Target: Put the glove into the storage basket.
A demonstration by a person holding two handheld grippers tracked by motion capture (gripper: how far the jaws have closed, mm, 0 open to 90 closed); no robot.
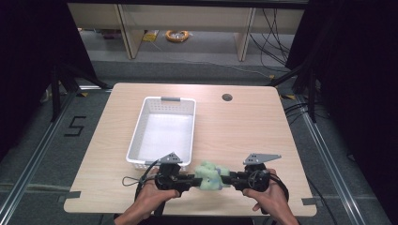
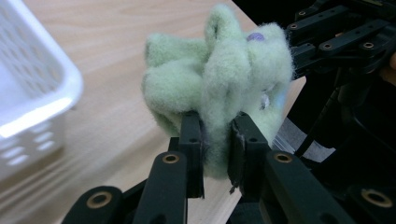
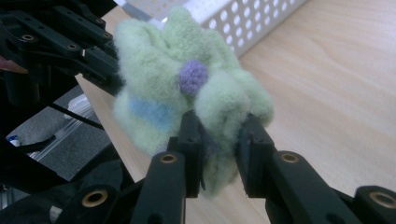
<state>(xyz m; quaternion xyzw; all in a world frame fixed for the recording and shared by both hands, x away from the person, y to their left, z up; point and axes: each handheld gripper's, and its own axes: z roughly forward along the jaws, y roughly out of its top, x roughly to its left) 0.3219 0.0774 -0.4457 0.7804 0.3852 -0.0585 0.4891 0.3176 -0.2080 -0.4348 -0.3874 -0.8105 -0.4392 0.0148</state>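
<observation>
A bunched pale green fleece cloth (image 1: 209, 176) with a purple dot and a blue stripe hangs just above the table's front edge, held between both grippers. My left gripper (image 1: 193, 179) comes in from the left and is shut on a fold of the green cloth (image 2: 219, 88). From the right, my right gripper (image 1: 226, 179) pinches the opposite side of the green cloth (image 3: 187, 93). In the left gripper view my left gripper (image 2: 217, 144) squeezes the fleece. My right gripper (image 3: 220, 140) does the same in its own view.
A white perforated basket (image 1: 162, 131) stands on the wooden table (image 1: 244, 131), just beyond the left hand. A round cable hole (image 1: 227, 97) sits near the far edge. Shelving and cables lie on the floor behind the table.
</observation>
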